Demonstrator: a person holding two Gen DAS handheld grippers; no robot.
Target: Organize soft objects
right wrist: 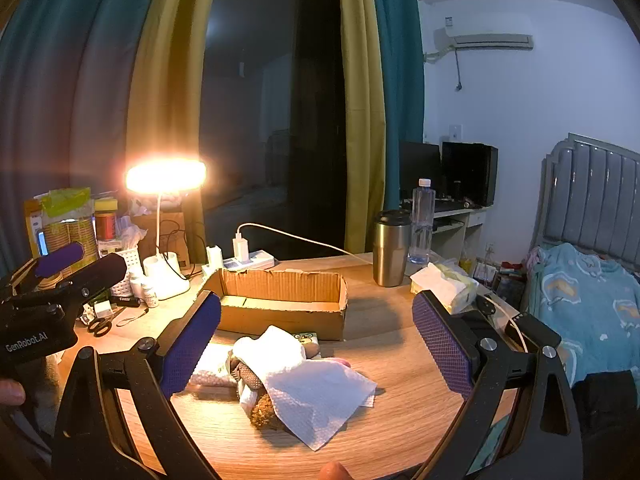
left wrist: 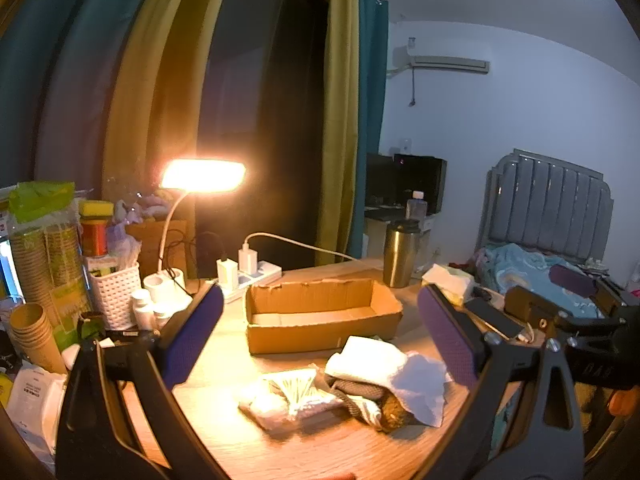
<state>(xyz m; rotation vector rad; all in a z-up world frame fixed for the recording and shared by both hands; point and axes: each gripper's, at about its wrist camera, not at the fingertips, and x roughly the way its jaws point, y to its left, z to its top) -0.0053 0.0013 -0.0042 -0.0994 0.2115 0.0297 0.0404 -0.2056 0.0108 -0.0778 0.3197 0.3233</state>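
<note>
A pile of soft things lies on the wooden table in front of an open cardboard box (left wrist: 320, 316) (right wrist: 280, 300). On top is a white paper towel (left wrist: 416, 388) (right wrist: 316, 396) and a folded white cloth (left wrist: 368, 356) (right wrist: 268, 348). Under them are a dark patterned fabric (left wrist: 356, 390) (right wrist: 248, 378), a brown fuzzy item (left wrist: 394, 410) (right wrist: 264, 410) and a clear plastic packet (left wrist: 280, 400). My left gripper (left wrist: 320, 336) is open above the pile and holds nothing. My right gripper (right wrist: 316, 340) is open above the pile and holds nothing. The box looks empty.
A lit desk lamp (left wrist: 202, 176) (right wrist: 166, 176), power strip (left wrist: 248, 272), steel tumbler (left wrist: 400, 254) (right wrist: 390, 248), water bottle (right wrist: 422, 220), tissue pack (right wrist: 444, 286) and scissors (right wrist: 100, 324) stand around. Paper cups (left wrist: 32, 332) and a white basket (left wrist: 114, 294) crowd the left. A bed (right wrist: 588, 308) is right.
</note>
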